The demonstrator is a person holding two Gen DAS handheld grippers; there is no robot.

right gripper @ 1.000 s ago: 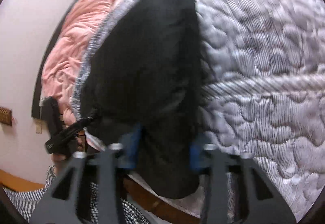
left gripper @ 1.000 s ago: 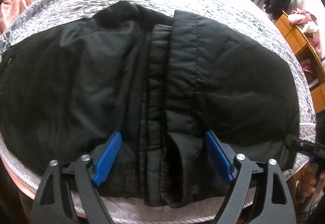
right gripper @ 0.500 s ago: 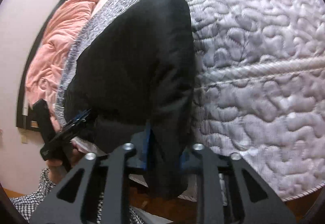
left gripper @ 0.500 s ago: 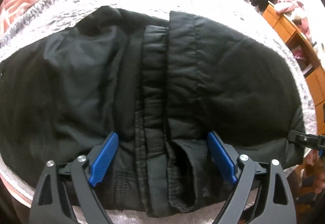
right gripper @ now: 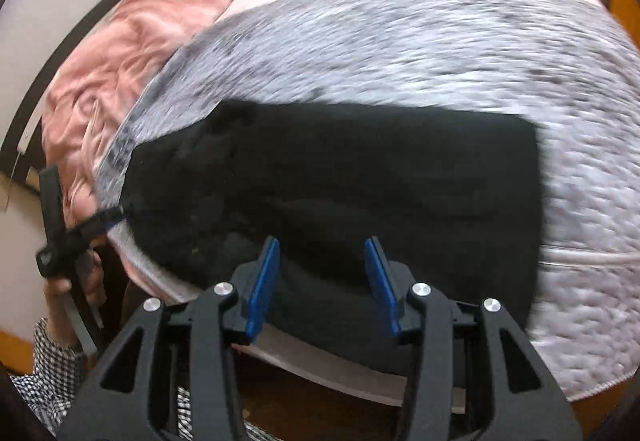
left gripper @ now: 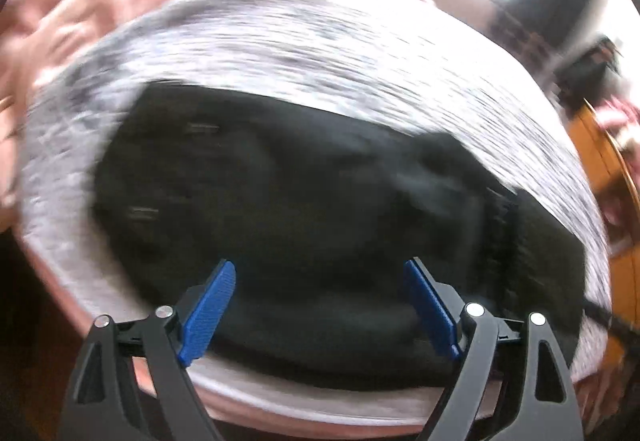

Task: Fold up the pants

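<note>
The black pants [right gripper: 360, 181] lie folded into a flat rectangle on the grey quilted bedcover [right gripper: 440, 53], near the bed's front edge. My right gripper [right gripper: 322, 241] hovers over their near edge, its jaws opening, and the blue pads press on nothing. In the blurred left wrist view the pants [left gripper: 300, 201] are a dark mass on the bedcover [left gripper: 320, 53]. My left gripper [left gripper: 319, 264] stands wide open above their near side with nothing held. It also shows at the left of the right wrist view as the left gripper [right gripper: 80, 225], held in a hand [right gripper: 68, 285].
A pink comforter [right gripper: 132, 53] is bunched at the far left of the bed. Orange wooden furniture [left gripper: 600, 169] stands to the right. The bed's front edge [right gripper: 320, 365] runs just under my grippers. A checked sleeve [right gripper: 52, 373] is at the lower left.
The right gripper has let go of the pants' edge, opened and drawn back and up. The left gripper has swung sideways off the waistband, staying open. The pants now lie folded over.
</note>
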